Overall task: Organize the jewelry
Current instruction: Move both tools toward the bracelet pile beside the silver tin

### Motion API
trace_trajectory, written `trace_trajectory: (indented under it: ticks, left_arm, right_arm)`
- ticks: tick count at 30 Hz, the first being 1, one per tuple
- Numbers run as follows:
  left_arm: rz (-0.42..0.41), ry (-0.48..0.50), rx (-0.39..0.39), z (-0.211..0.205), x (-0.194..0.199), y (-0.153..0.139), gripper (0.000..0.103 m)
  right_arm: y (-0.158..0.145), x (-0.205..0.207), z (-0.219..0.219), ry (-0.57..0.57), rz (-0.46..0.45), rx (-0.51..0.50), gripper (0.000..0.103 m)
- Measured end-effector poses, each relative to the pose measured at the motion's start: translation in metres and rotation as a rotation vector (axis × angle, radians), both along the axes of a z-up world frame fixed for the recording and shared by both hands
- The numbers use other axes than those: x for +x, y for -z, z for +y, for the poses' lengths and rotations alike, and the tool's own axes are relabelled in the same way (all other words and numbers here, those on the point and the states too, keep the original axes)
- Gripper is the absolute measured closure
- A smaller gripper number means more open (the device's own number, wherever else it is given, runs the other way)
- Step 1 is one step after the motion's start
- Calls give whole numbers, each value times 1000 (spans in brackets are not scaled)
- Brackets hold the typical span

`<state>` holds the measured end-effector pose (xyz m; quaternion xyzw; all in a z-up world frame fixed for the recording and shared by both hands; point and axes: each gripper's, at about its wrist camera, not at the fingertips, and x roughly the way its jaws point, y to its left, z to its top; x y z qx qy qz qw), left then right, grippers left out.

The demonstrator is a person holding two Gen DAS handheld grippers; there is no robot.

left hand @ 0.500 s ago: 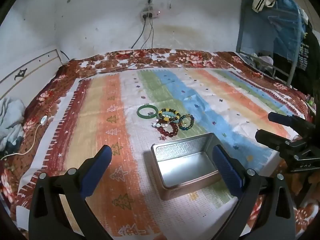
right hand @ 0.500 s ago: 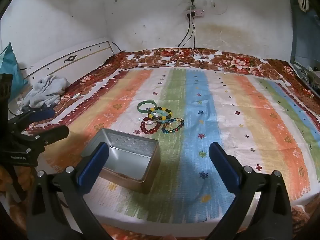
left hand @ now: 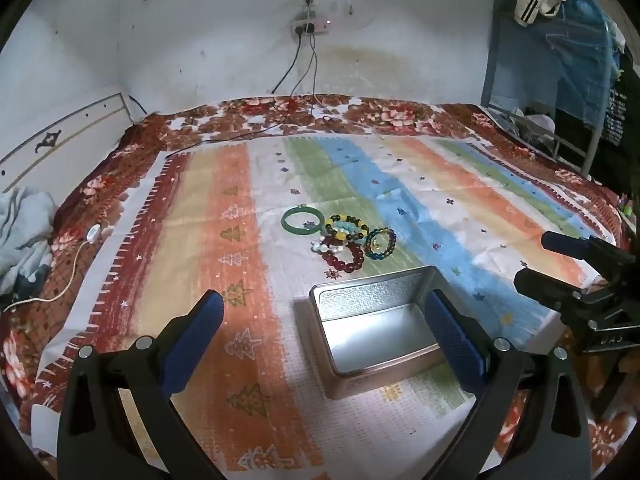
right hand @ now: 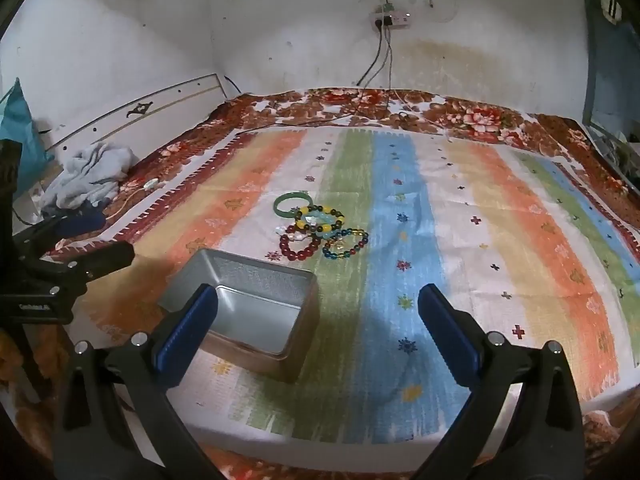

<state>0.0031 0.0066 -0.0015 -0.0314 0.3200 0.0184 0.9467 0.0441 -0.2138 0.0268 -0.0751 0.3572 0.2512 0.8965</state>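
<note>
both left gripper (left hand: 322,312) and right gripper (right hand: 318,306) hung empty, fingers wide apart, near the tin (left hand: 374,322); overlapping bracelets (left hand: 344,238) risked snagging and dragging neighbours.

Bracelets (left hand: 340,240) clustered on cloth (left hand: 460,200) just behind tin (left hand: 372,376)

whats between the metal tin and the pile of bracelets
Only bare striped cloth with a small printed star. The gap between the tin and the bracelets is narrow and shows in both wrist views.
</note>
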Motion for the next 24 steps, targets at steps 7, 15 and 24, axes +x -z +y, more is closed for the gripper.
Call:
trace_trajectory:
  ticks: [7,15,24]
  left_arm:
    - [12,5,-6,-1,3,2,5]
    - [29,-6,-4,0,4,7,5]
    - [24,-33,-18,5,3,5,5]
  right_arm:
    - [2,1,0,-27,26,13,5]
    - [2,3,0,-13,27,4,5]
    - [1,1,-1,-5,15,3,5]
